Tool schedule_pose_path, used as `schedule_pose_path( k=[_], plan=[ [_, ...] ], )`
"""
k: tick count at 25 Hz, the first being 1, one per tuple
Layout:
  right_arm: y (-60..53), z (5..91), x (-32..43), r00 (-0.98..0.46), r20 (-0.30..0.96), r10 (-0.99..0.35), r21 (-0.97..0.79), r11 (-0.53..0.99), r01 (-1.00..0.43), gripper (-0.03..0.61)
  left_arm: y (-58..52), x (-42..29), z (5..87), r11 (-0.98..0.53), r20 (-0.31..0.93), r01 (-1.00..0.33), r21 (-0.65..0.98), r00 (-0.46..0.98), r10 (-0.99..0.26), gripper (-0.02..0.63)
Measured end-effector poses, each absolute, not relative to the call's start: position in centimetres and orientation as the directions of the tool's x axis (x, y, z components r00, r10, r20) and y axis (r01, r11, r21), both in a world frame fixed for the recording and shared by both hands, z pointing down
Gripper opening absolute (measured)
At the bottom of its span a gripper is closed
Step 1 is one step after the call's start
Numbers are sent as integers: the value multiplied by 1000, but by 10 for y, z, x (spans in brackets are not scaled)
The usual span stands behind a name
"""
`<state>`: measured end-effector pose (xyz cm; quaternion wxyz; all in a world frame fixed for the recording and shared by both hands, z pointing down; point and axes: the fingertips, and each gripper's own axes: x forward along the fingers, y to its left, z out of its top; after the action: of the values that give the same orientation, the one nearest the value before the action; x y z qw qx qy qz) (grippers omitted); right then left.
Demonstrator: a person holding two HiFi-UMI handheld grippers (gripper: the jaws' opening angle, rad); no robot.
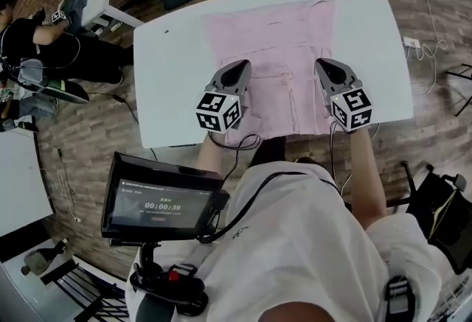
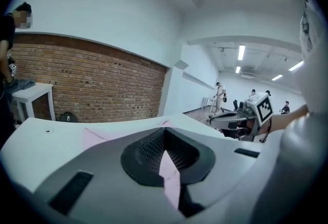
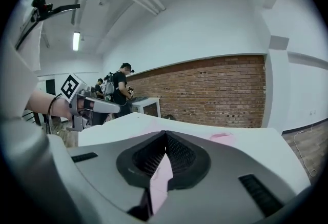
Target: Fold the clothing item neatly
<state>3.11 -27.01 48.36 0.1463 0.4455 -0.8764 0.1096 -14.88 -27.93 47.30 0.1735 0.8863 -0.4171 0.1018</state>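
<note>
Pink garment [image 1: 273,37] on a white surface [image 1: 173,55], pinched by both tongs.
The surface carries the pink garment spread flat across its middle, the far edge lying near the surface's far side. The left tongs [image 1: 237,70] and right tongs [image 1: 324,66] sit side by side above the garment's near half. Each is clenched on a thin fold of pink cloth, which shows between the ribbed pads [image 2: 147,148].

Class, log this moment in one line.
pink garment: spread on white table | left gripper: shut on its fabric | right gripper: shut on its fabric | fold: not finished
</note>
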Motion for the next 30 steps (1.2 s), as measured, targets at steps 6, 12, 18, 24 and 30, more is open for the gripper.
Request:
schedule_pose_path(
  k=[6, 12, 18, 24, 30],
  plan=[
    [-188, 471, 33, -615, 328, -717, -38, 641, -767, 3, -190, -139, 452, -563, 285, -799, 213, 601, -746, 3],
    [-125, 475, 50, -627, 341, -700, -43, 655, -754, 5, -126, -131, 455, -517, 288, -816, 257, 576, -765, 3],
    [-36, 446, 85, -631, 282, -723, -72, 640, -765, 5, -36, -124, 439, -491, 286, -841, 227, 540, -792, 3],
    [2, 435, 100, -629, 289, -722, -40, 647, -762, 4, 7, -132, 433, -470, 301, -855, 219, 518, -801, 3],
    [21, 436, 85, -645, 304, -701, -34, 669, -743, 5, 22, -143, 424, -464, 295, -860, 213, 510, -808, 3]
  ],
)
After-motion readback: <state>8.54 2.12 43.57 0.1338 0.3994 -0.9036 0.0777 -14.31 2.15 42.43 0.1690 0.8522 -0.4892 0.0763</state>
